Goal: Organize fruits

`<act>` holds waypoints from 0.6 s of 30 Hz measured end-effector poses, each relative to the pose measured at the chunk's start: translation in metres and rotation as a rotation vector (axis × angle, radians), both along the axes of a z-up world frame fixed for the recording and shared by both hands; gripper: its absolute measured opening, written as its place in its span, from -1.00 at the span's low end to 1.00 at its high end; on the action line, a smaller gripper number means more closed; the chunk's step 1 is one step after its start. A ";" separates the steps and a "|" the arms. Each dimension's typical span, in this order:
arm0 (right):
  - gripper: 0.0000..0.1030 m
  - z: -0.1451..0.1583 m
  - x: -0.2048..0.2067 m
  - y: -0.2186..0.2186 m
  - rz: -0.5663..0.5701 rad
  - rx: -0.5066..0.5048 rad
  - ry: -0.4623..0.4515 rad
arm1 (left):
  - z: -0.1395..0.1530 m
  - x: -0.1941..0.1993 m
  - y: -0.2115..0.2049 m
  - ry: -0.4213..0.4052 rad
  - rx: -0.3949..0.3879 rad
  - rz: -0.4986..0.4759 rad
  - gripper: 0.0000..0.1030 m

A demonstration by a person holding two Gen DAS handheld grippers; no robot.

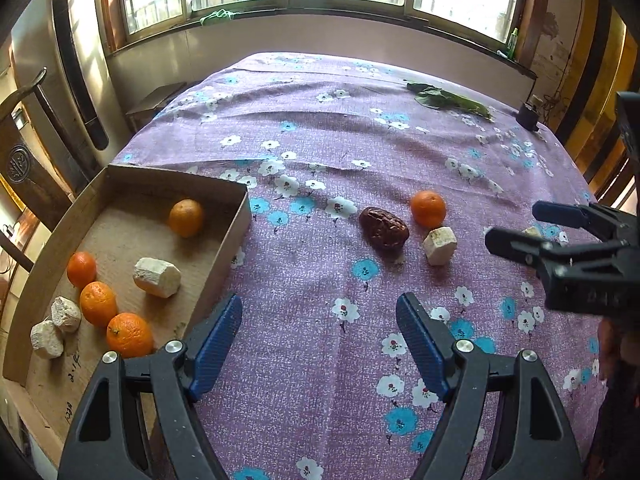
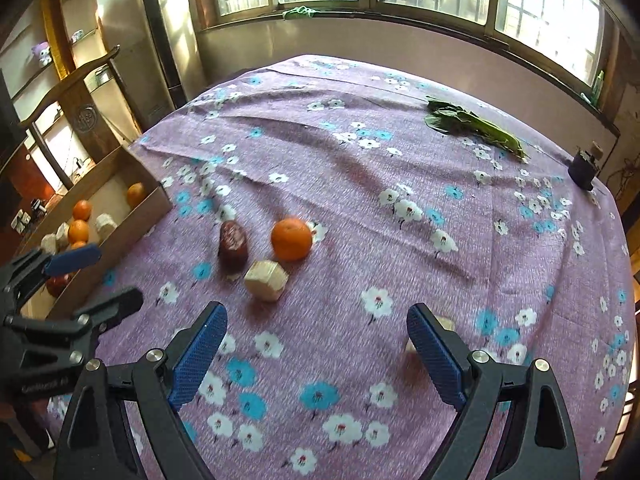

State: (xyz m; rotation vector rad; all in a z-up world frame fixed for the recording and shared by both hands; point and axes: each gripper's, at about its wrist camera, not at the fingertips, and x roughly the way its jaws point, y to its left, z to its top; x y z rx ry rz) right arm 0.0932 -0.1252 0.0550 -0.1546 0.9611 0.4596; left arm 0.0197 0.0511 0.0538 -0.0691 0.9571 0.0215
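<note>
On the purple flowered cloth lie an orange (image 1: pixel 428 208) (image 2: pixel 291 239), a dark red date (image 1: pixel 383 228) (image 2: pixel 233 244) and a pale peeled chunk (image 1: pixel 440 245) (image 2: pixel 266 280). Another pale chunk (image 2: pixel 444 325) lies partly hidden behind my right gripper's right finger. A cardboard box (image 1: pixel 224 256) (image 2: pixel 132 220) at the left holds several oranges and pale chunks. My left gripper (image 1: pixel 320 344) is open and empty, beside the box's right wall. My right gripper (image 2: pixel 316 354) is open and empty, short of the loose fruit; it also shows in the left wrist view (image 1: pixel 516 226).
A green leafy vegetable (image 1: pixel 448 100) (image 2: pixel 476 126) lies at the far right of the table. A small dark jar (image 1: pixel 528 114) (image 2: pixel 583 170) stands near the far right edge. A wooden chair and cabinet stand left of the table, windows behind.
</note>
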 end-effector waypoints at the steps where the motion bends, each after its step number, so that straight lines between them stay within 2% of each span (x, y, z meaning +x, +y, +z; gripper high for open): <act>1: 0.82 -0.002 0.010 0.002 0.000 0.001 0.011 | -0.002 0.001 0.002 0.007 -0.003 0.006 0.53; 7: 0.82 -0.025 0.043 0.013 0.028 -0.032 0.084 | -0.010 0.009 0.011 0.030 -0.004 0.036 0.53; 9: 0.82 -0.025 0.038 0.013 0.052 -0.014 0.087 | -0.012 0.012 0.014 0.037 -0.009 0.046 0.53; 14: 0.82 -0.028 0.006 0.017 0.140 -0.091 0.094 | -0.014 0.018 0.015 0.040 -0.011 0.055 0.53; 16: 0.82 -0.027 -0.004 0.017 0.150 -0.110 0.070 | -0.015 0.020 0.014 0.041 -0.014 0.054 0.53; 18: 0.82 -0.017 -0.006 0.009 0.131 -0.060 0.047 | -0.016 0.020 0.012 0.044 -0.010 0.054 0.53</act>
